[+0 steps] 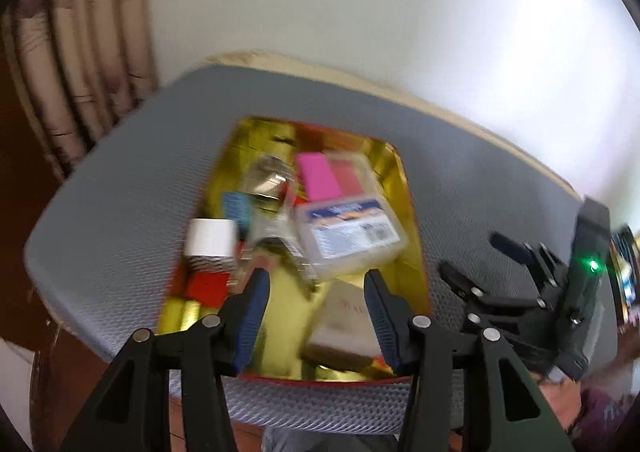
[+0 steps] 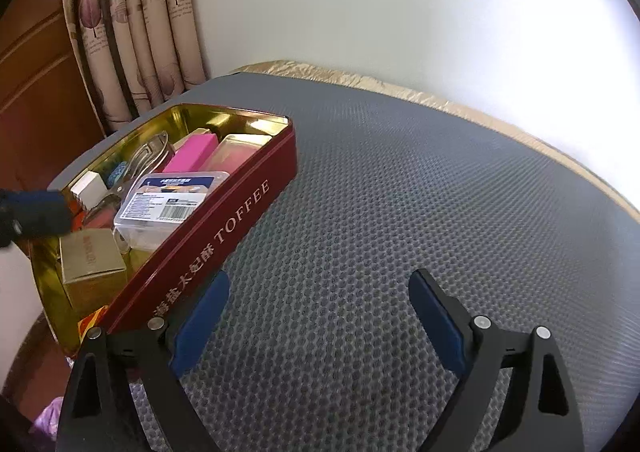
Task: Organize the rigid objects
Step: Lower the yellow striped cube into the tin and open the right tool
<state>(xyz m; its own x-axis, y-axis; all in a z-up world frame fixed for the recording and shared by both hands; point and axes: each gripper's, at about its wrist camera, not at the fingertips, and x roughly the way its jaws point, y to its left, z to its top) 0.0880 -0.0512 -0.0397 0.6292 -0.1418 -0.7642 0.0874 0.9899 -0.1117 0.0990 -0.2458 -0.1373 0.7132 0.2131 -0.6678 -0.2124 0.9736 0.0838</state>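
Observation:
A red toffee tin [image 2: 224, 228] with a gold inside [image 1: 404, 187] lies open on the grey mat. It holds a clear plastic case with a label [image 1: 350, 236], a pink box [image 1: 318, 175], a white cube [image 1: 210, 238], a red block [image 1: 206, 288], a metal clip [image 2: 150, 153] and a tan carton [image 1: 344, 322]. My left gripper [image 1: 316, 286] is open and empty, just above the tan carton at the tin's near end. My right gripper [image 2: 320, 288] is open and empty over bare mat, right of the tin. It also shows in the left wrist view [image 1: 472, 276].
The grey honeycomb mat [image 2: 400, 191] covers a round table with a gold cloth edge [image 2: 460, 107]. A white wall stands behind it. A patterned curtain [image 2: 140, 31] and a wooden panel stand at the left.

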